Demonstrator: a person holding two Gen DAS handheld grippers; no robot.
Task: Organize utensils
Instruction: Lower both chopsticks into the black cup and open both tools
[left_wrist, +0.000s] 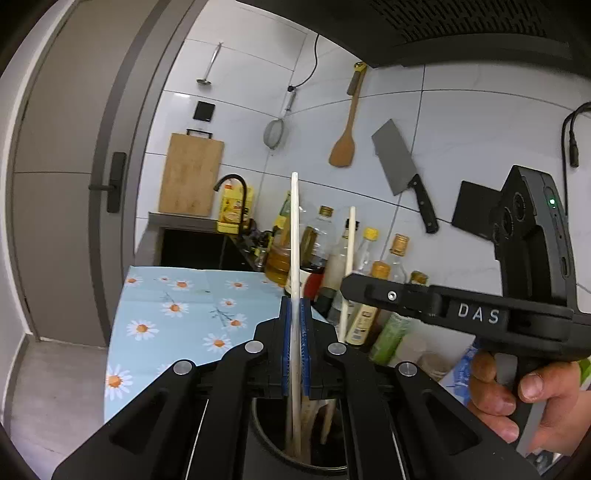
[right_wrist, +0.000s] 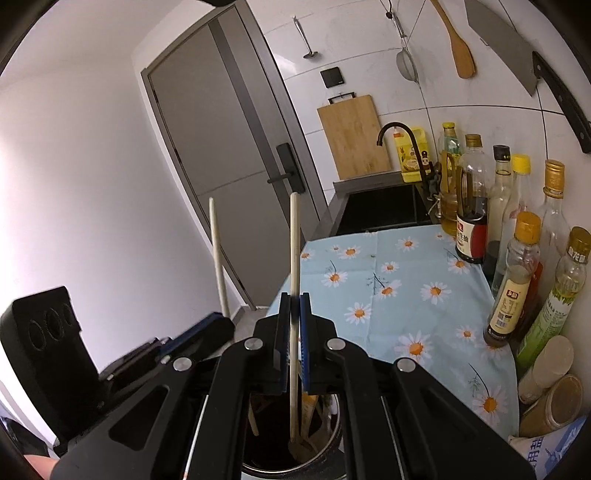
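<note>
A dark round utensil holder (left_wrist: 269, 439) stands below both grippers, with wooden utensils inside; it also shows in the right wrist view (right_wrist: 332, 439). My left gripper (left_wrist: 295, 347) is shut on a pale chopstick (left_wrist: 294, 229) that stands upright, its lower end inside the holder. My right gripper (right_wrist: 294, 343) is shut on a second pale chopstick (right_wrist: 294, 240), also upright with its lower end in the holder (right_wrist: 293, 417). The right gripper (left_wrist: 424, 299) appears at the right in the left wrist view, and the left gripper (right_wrist: 184, 339) at the left in the right wrist view with its chopstick (right_wrist: 218, 254).
A daisy-print cloth (right_wrist: 399, 280) covers the counter. Several oil and sauce bottles (right_wrist: 472, 206) line the wall side. A sink with black faucet (right_wrist: 399, 129) and cutting board (right_wrist: 352, 136) lie beyond. A cleaver (left_wrist: 400, 166), wooden spatula (left_wrist: 345, 144) and strainer (left_wrist: 275, 133) hang on the tiles.
</note>
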